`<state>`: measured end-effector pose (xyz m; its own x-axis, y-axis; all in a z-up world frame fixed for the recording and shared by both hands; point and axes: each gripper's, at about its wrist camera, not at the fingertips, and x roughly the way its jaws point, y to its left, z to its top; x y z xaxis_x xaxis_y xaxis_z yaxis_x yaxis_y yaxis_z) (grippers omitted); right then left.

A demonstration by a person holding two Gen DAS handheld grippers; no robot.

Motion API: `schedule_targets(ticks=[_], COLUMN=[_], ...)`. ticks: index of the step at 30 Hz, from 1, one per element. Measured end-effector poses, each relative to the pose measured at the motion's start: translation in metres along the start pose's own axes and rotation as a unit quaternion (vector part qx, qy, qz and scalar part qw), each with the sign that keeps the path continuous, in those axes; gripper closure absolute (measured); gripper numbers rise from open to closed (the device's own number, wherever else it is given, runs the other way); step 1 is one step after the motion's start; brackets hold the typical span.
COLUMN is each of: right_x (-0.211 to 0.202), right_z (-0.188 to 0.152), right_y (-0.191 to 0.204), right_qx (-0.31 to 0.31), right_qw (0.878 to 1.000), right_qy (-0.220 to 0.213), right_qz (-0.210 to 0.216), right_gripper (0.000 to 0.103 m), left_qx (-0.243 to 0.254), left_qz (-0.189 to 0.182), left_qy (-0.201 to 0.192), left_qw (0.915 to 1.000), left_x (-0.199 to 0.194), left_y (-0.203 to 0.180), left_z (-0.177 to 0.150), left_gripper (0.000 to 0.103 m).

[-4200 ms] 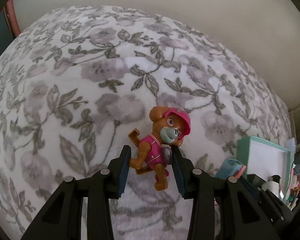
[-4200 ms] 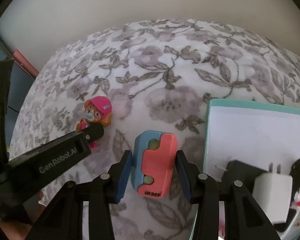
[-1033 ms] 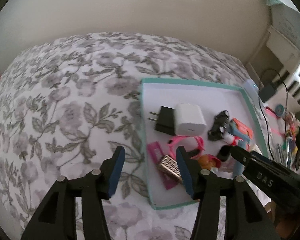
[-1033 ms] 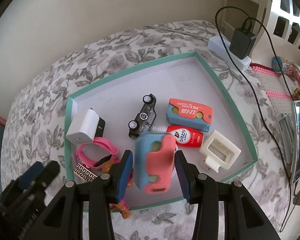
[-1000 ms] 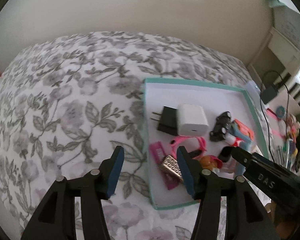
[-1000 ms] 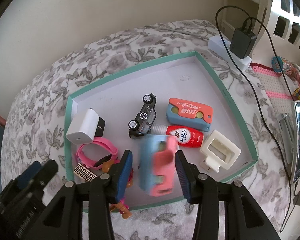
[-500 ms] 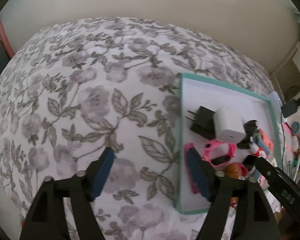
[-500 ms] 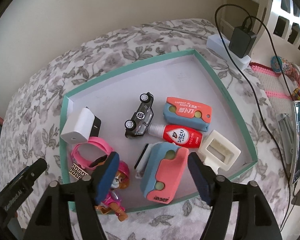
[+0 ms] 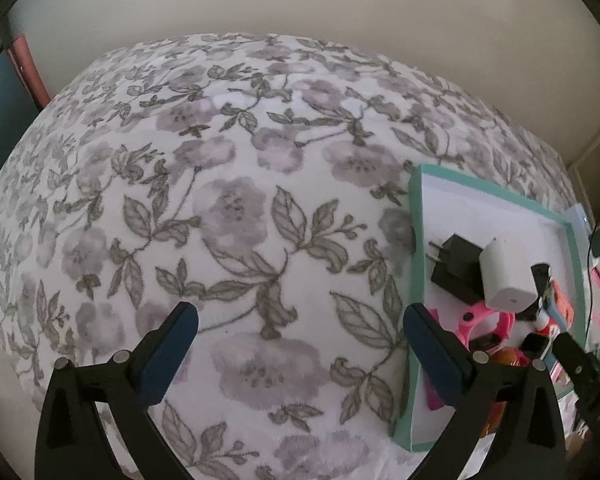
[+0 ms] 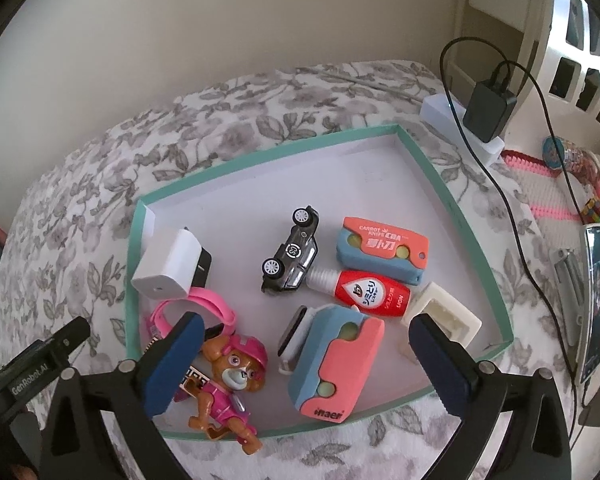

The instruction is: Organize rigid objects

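Note:
My right gripper [image 10: 306, 324] hangs over the teal-rimmed tray [image 10: 260, 156], its jaws opening wide. The blue-and-pink case [image 10: 332, 364] lies loose in the tray below them, touching neither pad. A brown pup toy in pink [image 10: 230, 376] lies beside it at the tray's near edge. My left gripper [image 9: 300, 314] is over the floral bedspread [image 9: 228, 200], left of the tray [image 9: 414, 240]. Its jaws are opening too, with nothing between them.
The tray also holds a toy car [image 10: 294, 256], a second pink-and-blue case [image 10: 380, 248], a red bottle [image 10: 372, 294], a white charger [image 10: 168, 266] and a pink watch [image 10: 216, 308]. A power strip with a black adapter [image 10: 488, 110] and a phone [image 10: 596, 304] lie to the right.
The right gripper let go of the blue-and-pink case, which dropped into the tray, and its jaws spread. The left gripper swung left off the tray over the bedspread and opened wide.

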<state>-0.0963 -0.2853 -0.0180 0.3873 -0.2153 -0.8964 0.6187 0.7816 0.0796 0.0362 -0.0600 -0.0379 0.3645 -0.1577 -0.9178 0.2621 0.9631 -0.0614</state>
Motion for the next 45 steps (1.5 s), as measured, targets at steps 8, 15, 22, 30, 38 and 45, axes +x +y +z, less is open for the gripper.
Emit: schedule_targets(ticks=[8, 15, 22, 30, 38, 45], right_x=[-0.001, -0.006, -0.01, -0.019, -0.026, -0.032], right_z=[-0.001, -0.004, -0.01, -0.02, -0.034, -0.042], right_y=[0.008, 0.012, 0.019, 0.029, 0.034, 0.033], right_qx=[-0.016, -0.022, -0.032, -0.05, -0.054, -0.056], right_qw=[1.0, 1.0, 0.999, 0.998, 0.998, 0.998], right_qy=[-0.007, -0.013, -0.018, -0.029, -0.027, -0.028], right_qz=[-0.001, 0.0, -0.004, -0.001, 0.001, 0.003], right_gripper=[0.0, 0.0, 0.0, 0.0, 0.0, 0.0], left_qx=[0.009, 0.019, 0.032, 0.03, 0.039, 0.053], left_qz=[0.011, -0.027, -0.01, 0.017, 0.015, 0.028], left_qy=[-0.017, -0.048, -0.083, -0.049, -0.043, -0.058], left_qw=[0.9998, 0.9983, 0.996, 0.9982, 0.9982, 0.9965], left_x=[-0.006, -0.019, -0.035, -0.036, -0.045, -0.057], left_y=[0.003, 0.0, 0.0, 0.015, 0.018, 0.022], left_z=[0.005, 0.005, 0.001, -0.008, -0.021, -0.031], left_gripper=[0.001, 0.001, 0.001, 0.001, 0.001, 0.001])
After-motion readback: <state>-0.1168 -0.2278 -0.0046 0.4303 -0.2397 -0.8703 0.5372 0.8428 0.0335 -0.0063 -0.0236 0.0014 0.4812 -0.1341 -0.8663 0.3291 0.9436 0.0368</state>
